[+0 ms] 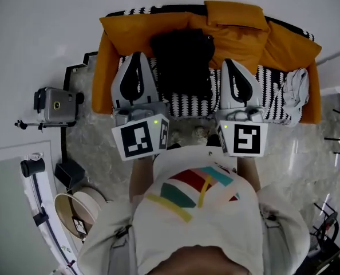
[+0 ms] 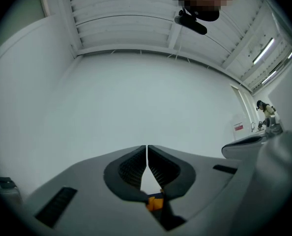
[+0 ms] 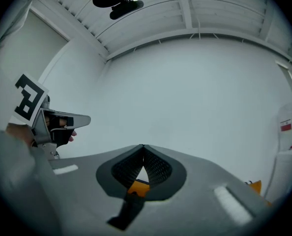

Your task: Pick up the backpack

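Left gripper [image 1: 138, 56] and right gripper [image 1: 229, 62] were both closed on nothing, poised either side of the black backpack [image 1: 181, 59], which lay untouched on the orange sofa [image 1: 238, 34], so the whole pick-up was not yet begun.

Black backpack [image 1: 182, 62] upright on orange sofa [image 1: 124, 33], mid-seat, untouched.

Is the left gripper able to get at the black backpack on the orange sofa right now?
Probably yes. The black backpack lies uncovered on the orange sofa, and nothing shows between it and the left gripper. The jaws are shut, though, so they would need opening first.
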`<action>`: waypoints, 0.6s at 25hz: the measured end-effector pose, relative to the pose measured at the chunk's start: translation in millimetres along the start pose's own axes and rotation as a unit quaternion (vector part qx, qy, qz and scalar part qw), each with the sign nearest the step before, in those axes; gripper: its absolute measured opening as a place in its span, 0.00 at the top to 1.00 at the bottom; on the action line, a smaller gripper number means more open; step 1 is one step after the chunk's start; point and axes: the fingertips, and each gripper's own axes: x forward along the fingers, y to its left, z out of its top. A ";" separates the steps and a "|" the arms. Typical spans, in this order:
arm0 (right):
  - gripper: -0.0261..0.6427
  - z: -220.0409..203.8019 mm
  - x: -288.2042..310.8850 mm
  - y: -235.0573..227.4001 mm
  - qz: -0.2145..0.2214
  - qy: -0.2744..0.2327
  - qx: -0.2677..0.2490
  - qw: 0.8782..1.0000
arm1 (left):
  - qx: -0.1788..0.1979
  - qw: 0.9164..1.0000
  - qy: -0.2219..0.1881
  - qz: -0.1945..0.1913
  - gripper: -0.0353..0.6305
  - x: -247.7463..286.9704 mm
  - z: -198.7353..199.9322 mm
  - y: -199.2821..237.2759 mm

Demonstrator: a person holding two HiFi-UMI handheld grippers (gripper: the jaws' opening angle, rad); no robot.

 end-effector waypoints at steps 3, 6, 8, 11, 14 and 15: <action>0.96 -4.1 -6.4 -15.0 -0.026 0.003 -0.004 1.000 | 0.001 1.000 -0.003 -0.020 0.91 9.9 0.4 -12.3; 0.96 -7.0 -9.5 -24.2 -0.047 0.005 -0.004 0.999 | 0.003 0.999 -0.002 -0.038 0.91 16.0 -0.6 -20.4; 0.96 -6.5 -10.4 -28.1 -0.058 0.005 -0.005 0.998 | 0.004 0.999 0.000 -0.047 0.91 18.8 -2.0 -22.7; 0.96 -5.0 -10.4 -30.3 -0.065 0.005 -0.006 0.998 | -0.002 0.999 -0.006 -0.044 0.91 21.3 -0.7 -19.6; 0.96 -4.2 -9.0 -30.6 -0.065 0.003 -0.008 0.998 | -0.018 0.999 -0.010 -0.039 0.91 21.3 -0.7 -16.1; 0.96 -3.5 -8.0 -30.4 -0.064 0.000 -0.006 0.998 | -0.021 0.999 -0.011 -0.036 0.91 21.3 -0.7 -14.5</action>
